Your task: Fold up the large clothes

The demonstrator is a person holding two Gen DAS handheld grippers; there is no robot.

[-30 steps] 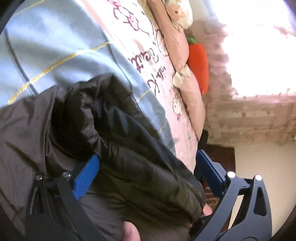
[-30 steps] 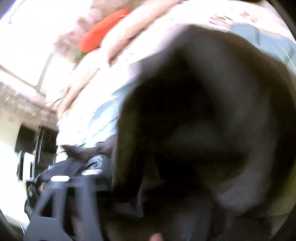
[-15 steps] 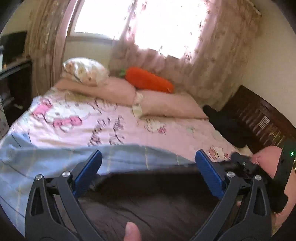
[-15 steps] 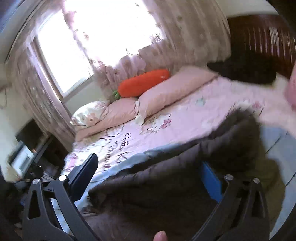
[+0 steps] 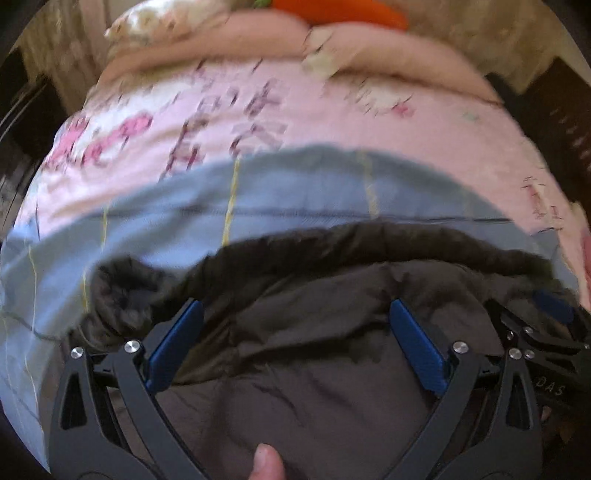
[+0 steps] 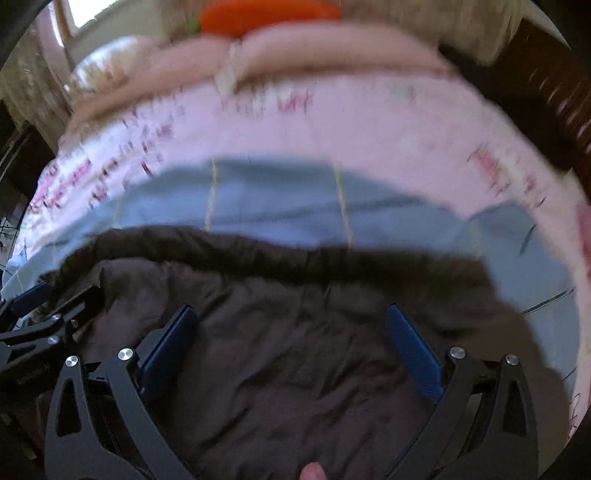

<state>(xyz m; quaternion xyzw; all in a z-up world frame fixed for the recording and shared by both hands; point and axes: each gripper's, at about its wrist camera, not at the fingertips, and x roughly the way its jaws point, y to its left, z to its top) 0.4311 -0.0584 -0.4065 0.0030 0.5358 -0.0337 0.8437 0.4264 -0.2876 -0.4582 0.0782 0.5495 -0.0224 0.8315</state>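
Note:
A dark brown padded jacket [image 5: 332,373] [image 6: 295,369] lies spread on the bed, its darker ribbed edge toward the pillows. My left gripper [image 5: 295,304] points down over it, jaws wide open, and its blue pads [image 5: 177,343] hover over the cloth without pinching any. My right gripper [image 6: 290,308] is also wide open above the jacket, with nothing gripped between its blue pads [image 6: 413,350]. The two grippers are side by side: the right gripper [image 5: 535,332] shows at the edge of the left wrist view, and the left gripper [image 6: 37,328] at the edge of the right wrist view. Both views are motion-blurred.
Under the jacket is a blue-grey checked blanket [image 5: 258,199] on a pink printed sheet [image 5: 332,110]. Pink pillows [image 5: 240,33] and an orange carrot plush [image 6: 266,13] lie at the head. A dark wooden bed frame [image 6: 554,110] runs along the right. A thumb [image 5: 266,461] shows at the bottom.
A second ago a bunched fold of jacket sat between the left jaws. Both views then swung up toward the window and have tipped down again; the jacket now lies flat beneath both open grippers.

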